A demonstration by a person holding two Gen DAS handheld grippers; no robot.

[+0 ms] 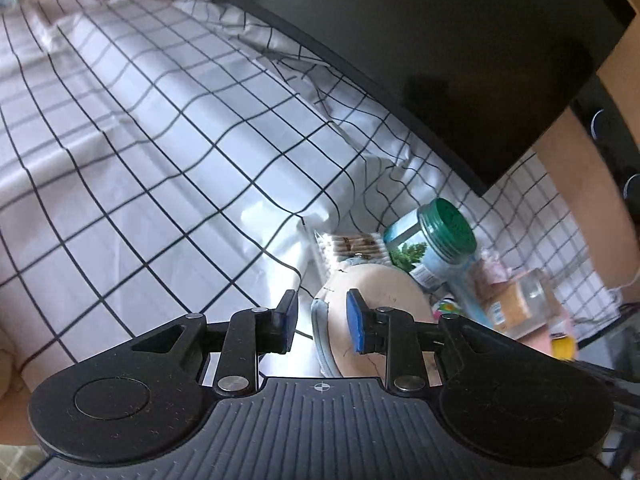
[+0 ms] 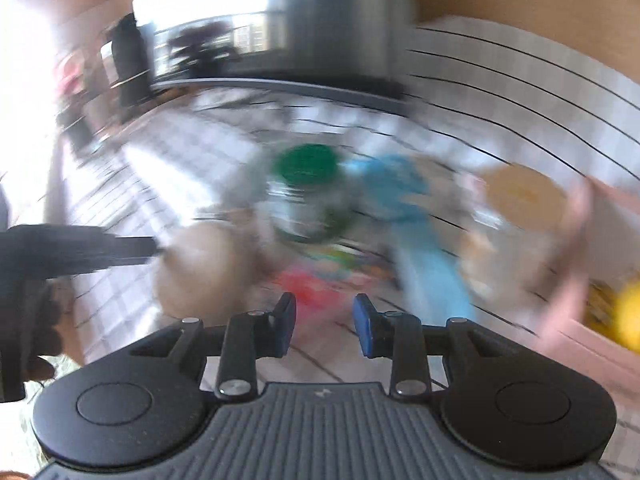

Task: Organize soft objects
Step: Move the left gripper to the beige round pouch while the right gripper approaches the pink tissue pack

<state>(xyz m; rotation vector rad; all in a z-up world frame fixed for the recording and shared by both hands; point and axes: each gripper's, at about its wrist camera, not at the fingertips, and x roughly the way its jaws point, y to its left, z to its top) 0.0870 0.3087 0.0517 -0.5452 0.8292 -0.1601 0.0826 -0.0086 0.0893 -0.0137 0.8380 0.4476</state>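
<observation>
Left wrist view is looking down over a table point(image 1: 120, 128) that is wearing a white cloth point(image 1: 168, 184) with a black grid pattern. The left gripper point(image 1: 322, 322) is hanging just above the cloth with its blue pads point(image 1: 355, 324) standing a little apart, and nothing is sitting between them. Just past the right-hand pad, a soft beige plush object point(image 1: 384, 296) with a grey band is lying on the cloth at the near end of a cluster. Behind the plush, a clear packet of biscuits point(image 1: 352, 246) is lying flat, and beside it a jar point(image 1: 432, 240) with a green lid point(image 1: 454, 226) is tilting toward the camera. A blue item point(image 1: 468, 300) and a clear container with a tan label point(image 1: 516, 306) are lying further right, blurred. A large dark screen point(image 1: 460, 60) is standing along the far edge of the table.

Right wrist view is heavily blurred. The right gripper point(image 2: 324, 326) is likewise holding its pads slightly apart, gripping nothing, above the same checked cloth. Ahead of it, the green-lidded jar point(image 2: 308, 200) is sitting in the middle, the beige plush point(image 2: 200, 272) is to its left, and a blue shape point(image 2: 416, 232) is to its right. The black body of the left gripper point(image 2: 80, 248) is reaching in from the left edge, close to the plush; whether it is touching the plush I cannot tell. A yellow object point(image 2: 628, 316) is showing at the right edge.
</observation>
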